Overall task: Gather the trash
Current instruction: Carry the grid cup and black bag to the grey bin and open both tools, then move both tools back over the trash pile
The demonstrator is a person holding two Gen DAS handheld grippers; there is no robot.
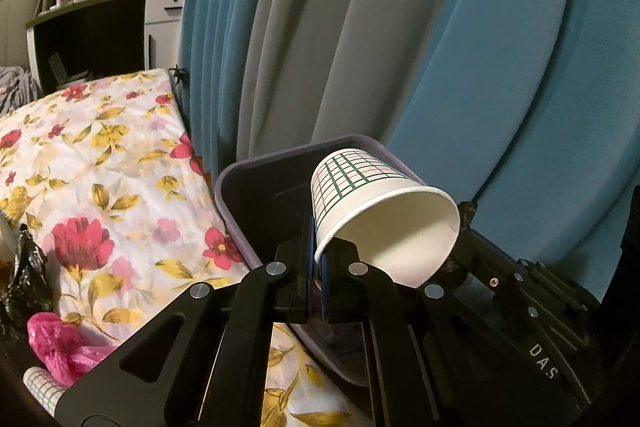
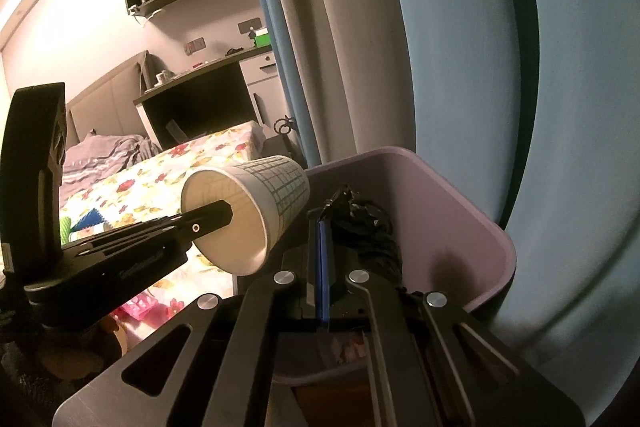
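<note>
Two grippers meet at one bin, each with its jaws clenched on a piece of trash. Nearest, the left gripper (image 1: 318, 267) pinches the rim of a paper cup (image 1: 380, 211), one finger inside the mouth and one outside. That grip tips the cup on its side, mouth towards the camera and base out over the purple bin (image 1: 236, 187). It looks held that way so that letting go would drop it straight in. The right gripper (image 2: 322, 255) is clamped on a crumpled black plastic bag (image 2: 364, 223), which hangs just above the bin's hollow, inside its rim. The same reason seems to apply.

Both items are therefore over the bin but not yet in it. To my eye the next step is simply to release them.

Further off, on the flowered bedsheet (image 1: 100, 167), more trash waits: a pink plastic bag (image 1: 60, 343), a second checked cup (image 1: 40, 387) and another black scrap (image 1: 24, 275).

The only legible writing is "DAS", on the right gripper's body as the left camera sees it. The cup bears a green grid and no words.
</note>
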